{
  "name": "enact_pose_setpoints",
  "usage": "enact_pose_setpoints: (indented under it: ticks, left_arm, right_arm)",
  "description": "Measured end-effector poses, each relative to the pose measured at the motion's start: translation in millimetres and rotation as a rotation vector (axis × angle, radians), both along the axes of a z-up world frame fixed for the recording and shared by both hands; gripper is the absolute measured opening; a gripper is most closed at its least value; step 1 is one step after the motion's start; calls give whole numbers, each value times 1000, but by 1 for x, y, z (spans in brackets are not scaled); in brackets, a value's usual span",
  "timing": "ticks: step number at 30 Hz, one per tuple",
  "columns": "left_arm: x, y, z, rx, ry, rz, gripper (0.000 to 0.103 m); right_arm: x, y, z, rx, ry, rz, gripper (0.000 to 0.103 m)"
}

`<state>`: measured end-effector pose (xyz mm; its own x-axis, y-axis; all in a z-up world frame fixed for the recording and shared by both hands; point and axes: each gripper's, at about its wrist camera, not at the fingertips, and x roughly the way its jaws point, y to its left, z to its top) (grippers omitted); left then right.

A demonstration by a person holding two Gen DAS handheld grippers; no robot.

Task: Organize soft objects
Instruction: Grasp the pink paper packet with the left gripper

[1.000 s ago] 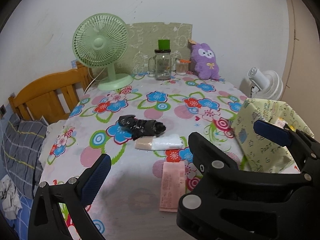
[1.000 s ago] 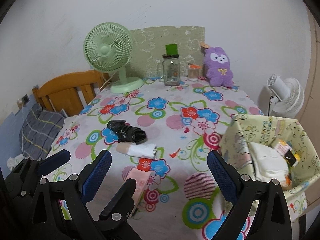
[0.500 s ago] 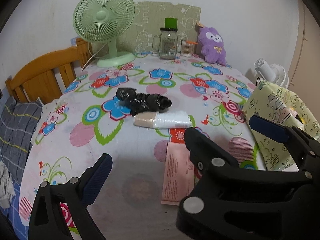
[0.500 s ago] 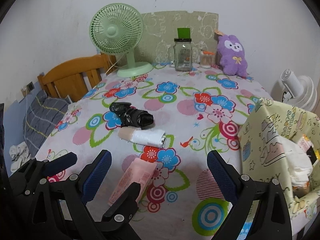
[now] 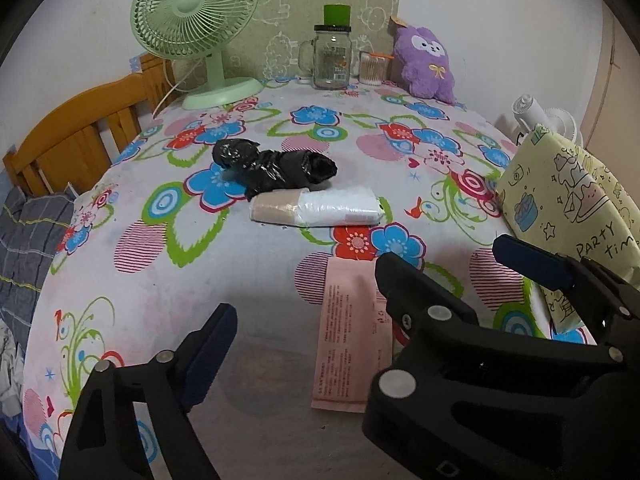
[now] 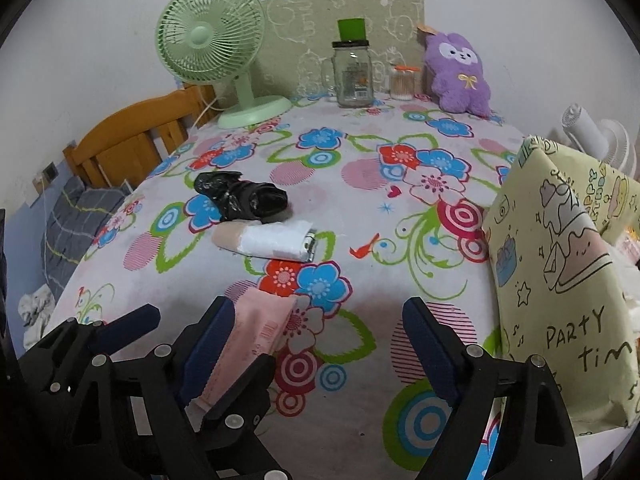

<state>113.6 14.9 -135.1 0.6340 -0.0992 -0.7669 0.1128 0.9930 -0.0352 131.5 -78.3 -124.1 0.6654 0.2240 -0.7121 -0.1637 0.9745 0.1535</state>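
The table [image 5: 168, 304], under a cloth of blue, red and pink flowers, fills both views. At its right edge stands a pale yellow bag [image 6: 560, 280] with cartoon drawings and the handwritten words "PARTY tim", the rest cut off. A green fan [image 5: 196, 12] stands at the far left, with a wooden chair [image 5: 76, 136] behind the table's left side and a white fan [image 6: 592, 136] beyond the bag. A purple plush [image 6: 460, 72] leans on the wall beside a glass jar [image 5: 332, 60] with a small label too small to read.

3 soft things lie mid-table: a crumpled black plastic bundle [image 5: 276, 168], touching it a white and beige pack [image 5: 316, 210], and nearer, a flat pink pack [image 5: 352, 344] with fine unreadable print.

The left gripper [image 5: 304, 312] and right gripper [image 6: 320, 332] both have jaws spread but closing, pinching nothing. The right gripper partly hides the pink pack in the left view.
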Motion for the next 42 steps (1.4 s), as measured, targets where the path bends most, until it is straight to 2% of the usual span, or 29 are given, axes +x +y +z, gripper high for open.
enact_pose_setpoints:
  ticks: [4, 6, 8, 13, 15, 17, 27, 42]
  left_arm:
    - [3, -1, -6, -11, 14, -9, 79]
    - [5, -2, -8, -13, 21, -14, 71]
    - [6, -3, -9, -8, 17, -11, 66]
    - [6, -6, -10, 3, 6, -14, 61]
    - [6, -6, -10, 6, 0, -15, 49]
    - [7, -6, -10, 7, -4, -21, 41]
    - [8, 3, -3, 0, -15, -14, 39]
    - [30, 39, 6, 19, -27, 60, 40]
  right_arm:
    - [2, -2, -4, -10, 8, -16, 88]
    - [3, -3, -7, -16, 15, -23, 88]
    - [4, -4, -9, -20, 23, -30, 88]
    - [6, -6, -11, -18, 31, -36, 88]
    - [6, -6, -13, -16, 36, -38, 88]
    - [7, -6, -14, -15, 40, -36, 88]
    - [11, 5, -9, -11, 30, -7, 88]
    - [37, 41, 3, -14, -8, 35, 88]
